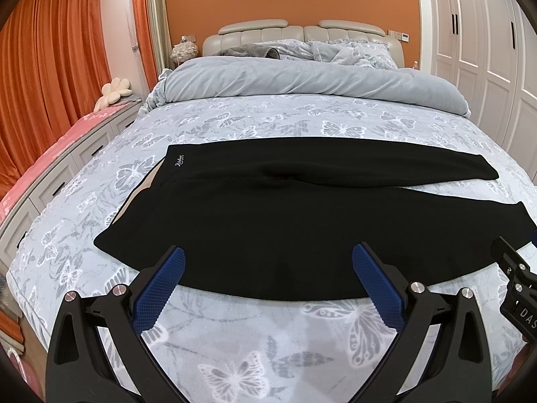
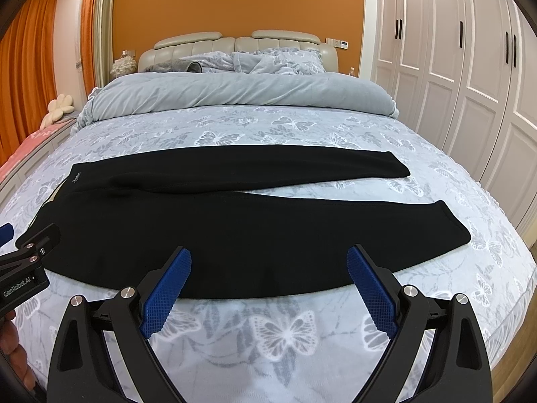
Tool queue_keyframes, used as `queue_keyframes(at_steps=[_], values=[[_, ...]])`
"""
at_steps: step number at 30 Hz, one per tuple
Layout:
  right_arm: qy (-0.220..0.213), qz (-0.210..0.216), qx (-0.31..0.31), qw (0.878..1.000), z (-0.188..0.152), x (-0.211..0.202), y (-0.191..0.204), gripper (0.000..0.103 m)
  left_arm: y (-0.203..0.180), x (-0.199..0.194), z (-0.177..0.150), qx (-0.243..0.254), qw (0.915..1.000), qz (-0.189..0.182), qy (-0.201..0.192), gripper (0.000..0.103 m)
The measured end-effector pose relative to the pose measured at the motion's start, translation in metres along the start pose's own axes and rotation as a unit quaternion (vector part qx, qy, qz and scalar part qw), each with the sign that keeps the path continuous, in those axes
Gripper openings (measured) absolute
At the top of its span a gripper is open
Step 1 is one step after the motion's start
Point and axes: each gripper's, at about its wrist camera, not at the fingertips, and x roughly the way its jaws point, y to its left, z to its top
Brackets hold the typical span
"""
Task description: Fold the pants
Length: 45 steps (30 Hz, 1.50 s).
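Black pants (image 1: 255, 208) (image 2: 235, 221) lie flat across the bed, waistband to the left with a small white logo, the two legs reaching right with a gap between them. My left gripper (image 1: 268, 262) hovers open over the near edge of the pants, blue pads wide apart, nothing held. My right gripper (image 2: 268, 262) is open too, above the near leg's front edge. In the left wrist view the other gripper's black body (image 1: 513, 278) shows at the right edge; in the right wrist view the left gripper's body (image 2: 27, 255) shows at the left edge.
The bed (image 1: 268, 346) has a grey butterfly-print cover. A rolled grey duvet (image 1: 302, 84) and pillows lie at the far end by the headboard. White wardrobe doors (image 2: 470, 84) stand on the right; a low drawer unit with a pink cover (image 1: 50, 174) and orange curtains are on the left.
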Motion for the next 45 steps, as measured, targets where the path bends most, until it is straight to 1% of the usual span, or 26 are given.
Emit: queue_keyframes(at_steps=[4, 9, 11, 13, 14, 15, 17, 18, 19, 21, 22, 24, 25, 26, 28, 30, 31, 34, 37, 39, 40, 41, 42, 43, 44, 45], values=[[0.009, -0.003, 0.01, 1.0, -0.001, 0.007, -0.005, 0.092, 0.009, 0.007, -0.002, -0.006, 1.0, -0.002, 0.007, 0.098], [0.011, -0.004, 0.007, 1.0, 0.0, 0.008, -0.006, 0.092, 0.005, 0.008, 0.0, -0.004, 0.9999, -0.009, 0.011, 0.098], [0.019, 0.006, 0.007, 1.0, 0.005, 0.01, -0.012, 0.092, 0.008, 0.01, 0.005, -0.011, 0.9994, -0.025, 0.02, 0.098], [0.026, 0.027, 0.005, 0.999, 0.024, 0.016, -0.032, 0.092, 0.024, 0.017, 0.022, -0.029, 0.9968, -0.065, 0.036, 0.098], [0.025, 0.026, -0.002, 0.999, 0.035, 0.021, -0.043, 0.092, 0.035, 0.022, 0.033, -0.041, 0.9944, -0.088, 0.04, 0.098], [0.029, 0.022, -0.007, 0.999, 0.048, 0.03, -0.06, 0.092, 0.051, 0.032, 0.049, -0.052, 0.9917, -0.108, 0.046, 0.098], [0.047, 0.024, -0.011, 0.999, 0.074, 0.061, -0.097, 0.092, 0.082, 0.057, 0.077, -0.072, 0.9906, -0.104, 0.053, 0.098], [0.053, 0.028, -0.01, 0.998, 0.084, 0.077, -0.115, 0.092, 0.102, 0.077, 0.095, -0.086, 0.9893, -0.103, 0.058, 0.098], [0.07, 0.028, -0.011, 0.997, 0.098, 0.108, -0.142, 0.092, 0.121, 0.1, 0.111, -0.099, 0.9881, -0.096, 0.069, 0.098], [0.097, 0.009, -0.006, 0.995, 0.115, 0.153, -0.177, 0.092, 0.152, 0.146, 0.137, -0.122, 0.9849, -0.083, 0.091, 0.098], [0.105, -0.008, -0.002, 0.994, 0.123, 0.174, -0.193, 0.092, 0.17, 0.175, 0.151, -0.135, 0.9837, -0.061, 0.101, 0.098], [0.115, -0.047, 0.025, 0.992, 0.141, 0.226, -0.232, 0.092, 0.195, 0.22, 0.167, -0.151, 0.9809, -0.033, 0.118, 0.098], [0.12, -0.051, 0.035, 0.991, 0.145, 0.24, -0.242, 0.092, 0.206, 0.24, 0.171, -0.159, 0.9793, -0.014, 0.125, 0.098], [0.131, -0.054, 0.053, 0.988, 0.15, 0.263, -0.258, 0.092, 0.216, 0.264, 0.174, -0.168, 0.9765, -0.007, 0.135, 0.098], [0.147, -0.066, 0.083, 0.983, 0.158, 0.303, -0.283, 0.092, 0.226, 0.304, 0.175, -0.172, 0.9713, -0.007, 0.164, 0.098], [0.155, -0.076, 0.093, 0.981, 0.163, 0.331, -0.297, 0.092, 0.229, 0.335, 0.17, -0.175, 0.9659, -0.004, 0.191, 0.098], [0.155, -0.077, 0.096, 0.98, 0.164, 0.34, -0.302, 0.092, 0.231, 0.349, 0.168, -0.182, 0.9624, -0.006, 0.202, 0.098], [0.167, -0.061, 0.109, 0.978, 0.17, 0.372, -0.312, 0.092, 0.231, 0.384, 0.159, -0.201, 0.9501, -0.035, 0.236, 0.098], [0.197, -0.059, 0.118, 0.972, 0.167, 0.399, -0.31, 0.092, 0.218, 0.392, 0.161, -0.169, 0.9607, 0.0, 0.22, 0.098], [0.194, -0.065, 0.119, 0.972, 0.163, 0.408, -0.306, 0.092, 0.215, 0.397, 0.164, -0.16, 0.9627, 0.009, 0.218, 0.097], [0.186, -0.064, 0.121, 0.973, 0.163, 0.408, -0.304, 0.079, 0.213, 0.399, 0.165, -0.151, 0.9644, 0.012, 0.217, 0.094], [0.172, -0.057, 0.116, 0.977, 0.162, 0.405, -0.3, 0.068, 0.21, 0.398, 0.166, -0.138, 0.9669, 0.018, 0.213, 0.065], [0.165, -0.052, 0.108, 0.979, 0.163, 0.403, -0.296, 0.035, 0.206, 0.399, 0.169, -0.121, 0.9689, 0.023, 0.215, 0.028], [0.161, -0.034, 0.109, 0.98, 0.165, 0.399, -0.294, 0.011, 0.207, 0.397, 0.17, -0.121, 0.9685, 0.024, 0.216, 0.023], [0.156, -0.021, 0.116, 0.981, 0.168, 0.393, -0.293, 0.011, 0.21, 0.392, 0.172, -0.134, 0.968, 0.006, 0.212, 0.009], [0.134, -0.026, 0.108, 0.985, 0.174, 0.38, -0.289, 0.01, 0.213, 0.382, 0.176, -0.149, 0.9681, -0.006, 0.201, 0.008]])
